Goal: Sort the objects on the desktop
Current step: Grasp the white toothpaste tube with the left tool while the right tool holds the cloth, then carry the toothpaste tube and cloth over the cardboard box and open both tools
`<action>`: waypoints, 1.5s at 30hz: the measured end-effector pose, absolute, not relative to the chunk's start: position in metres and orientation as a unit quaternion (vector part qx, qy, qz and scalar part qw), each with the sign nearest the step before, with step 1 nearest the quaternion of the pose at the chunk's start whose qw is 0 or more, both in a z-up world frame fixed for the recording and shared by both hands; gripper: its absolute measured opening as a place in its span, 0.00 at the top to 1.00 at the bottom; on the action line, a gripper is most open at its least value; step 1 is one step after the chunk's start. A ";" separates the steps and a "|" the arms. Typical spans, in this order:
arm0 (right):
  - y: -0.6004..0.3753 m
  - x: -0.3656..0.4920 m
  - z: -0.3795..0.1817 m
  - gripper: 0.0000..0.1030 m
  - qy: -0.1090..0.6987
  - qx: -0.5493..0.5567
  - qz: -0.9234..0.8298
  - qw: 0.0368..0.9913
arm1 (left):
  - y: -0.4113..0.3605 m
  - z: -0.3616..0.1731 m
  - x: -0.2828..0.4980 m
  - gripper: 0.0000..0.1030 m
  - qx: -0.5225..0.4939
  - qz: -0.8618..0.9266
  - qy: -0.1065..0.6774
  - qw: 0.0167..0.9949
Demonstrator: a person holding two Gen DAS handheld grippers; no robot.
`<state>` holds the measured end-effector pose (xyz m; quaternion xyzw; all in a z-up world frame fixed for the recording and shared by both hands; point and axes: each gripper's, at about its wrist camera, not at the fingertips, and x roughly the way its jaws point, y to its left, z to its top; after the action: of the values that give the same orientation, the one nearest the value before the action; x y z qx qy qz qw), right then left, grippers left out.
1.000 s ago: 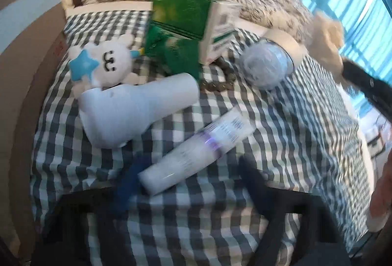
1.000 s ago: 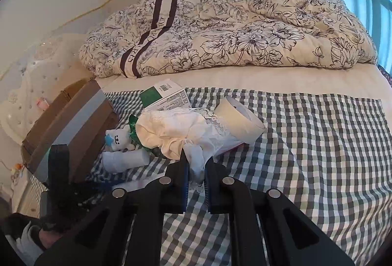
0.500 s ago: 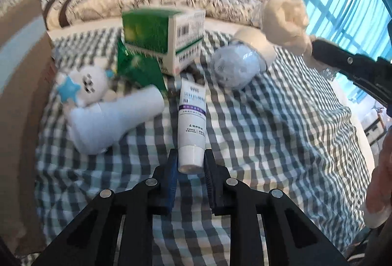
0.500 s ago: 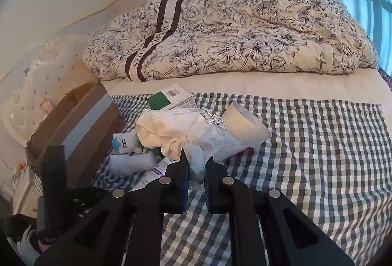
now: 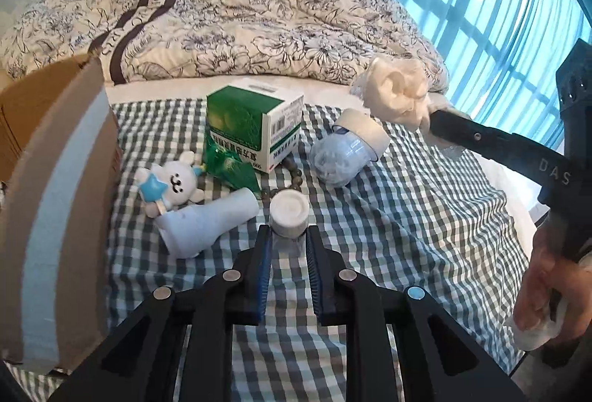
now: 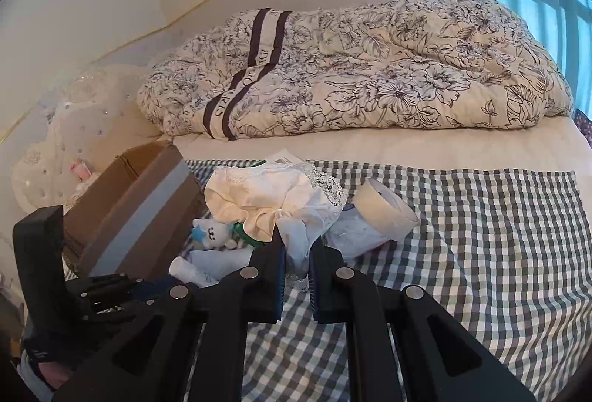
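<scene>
A white tube (image 5: 288,217) is clamped cap-forward in the left hand-held gripper (image 5: 288,246) above the checked cloth (image 5: 407,217) on the bed, while a bundle of cream fabric (image 6: 266,202) is held pinched by the right hand-held gripper (image 6: 298,265) near the cloth's far edge.

Count on checked cloth: one green-and-white cardboard carton (image 5: 255,128), one white plush bunny (image 5: 168,182), one white plastic tube (image 5: 289,213), one tape roll (image 5: 364,132), one brown cardboard box (image 5: 55,180).
</scene>
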<state>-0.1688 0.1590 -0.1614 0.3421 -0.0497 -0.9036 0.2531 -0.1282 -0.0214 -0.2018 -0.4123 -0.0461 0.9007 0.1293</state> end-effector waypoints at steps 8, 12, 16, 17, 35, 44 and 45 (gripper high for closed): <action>0.150 -0.162 -0.155 0.91 -0.052 0.337 -0.902 0.264 | -0.033 -0.197 -0.116 0.97 -0.419 0.899 -0.040 0.122; 0.149 -0.163 -0.157 0.91 -0.049 0.339 -0.901 0.266 | -0.027 -0.208 -0.121 0.89 -0.438 0.891 -0.027 0.118; 0.152 -0.164 -0.160 0.91 -0.048 0.342 -0.900 0.264 | -0.026 -0.228 -0.140 0.33 -0.444 0.892 -0.034 0.080; 0.153 -0.165 -0.160 0.91 -0.046 0.343 -0.901 0.263 | -0.026 -0.231 -0.145 0.33 -0.442 0.892 -0.043 0.079; 0.156 -0.173 -0.171 0.91 -0.050 0.359 -0.896 0.256 | -0.017 -0.261 -0.185 0.86 -0.474 0.876 -0.070 0.059; 0.131 -0.160 -0.125 0.91 -0.058 0.318 -0.904 0.281 | -0.063 -0.177 -0.143 0.86 -0.409 0.908 -0.084 0.036; 0.128 -0.159 -0.119 0.91 -0.058 0.314 -0.904 0.284 | -0.069 -0.164 -0.138 0.86 -0.399 0.912 -0.087 0.033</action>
<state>-0.1593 0.1280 -0.1194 0.3137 -0.0581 -0.9042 0.2841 -0.1375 -0.0691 -0.1636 -0.3986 -0.0865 0.9124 0.0329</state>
